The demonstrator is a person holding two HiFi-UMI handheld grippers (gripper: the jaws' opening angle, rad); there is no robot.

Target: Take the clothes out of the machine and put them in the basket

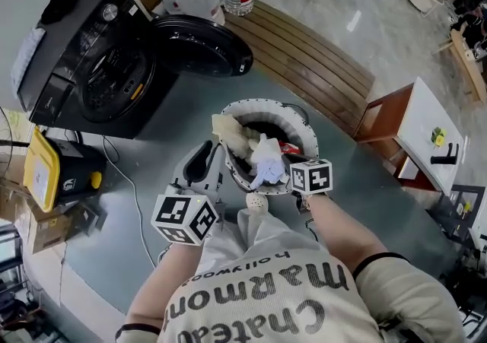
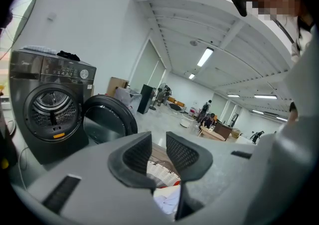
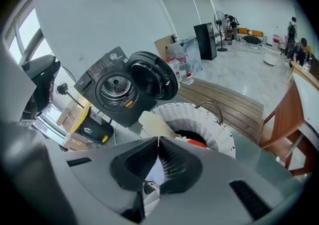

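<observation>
One dark machine [image 1: 91, 68] is standing open-doored at upper left, and one white woven basket [image 1: 304, 130] at centre is holding a cream garment [image 1: 232, 134], a red piece [image 1: 290, 149] and a crumpled white garment [image 1: 268, 163], which the right gripper [image 3: 157, 141] is pinching with jaws together, while the left gripper [image 2: 158, 140] is hovering empty, jaws slightly apart.
</observation>
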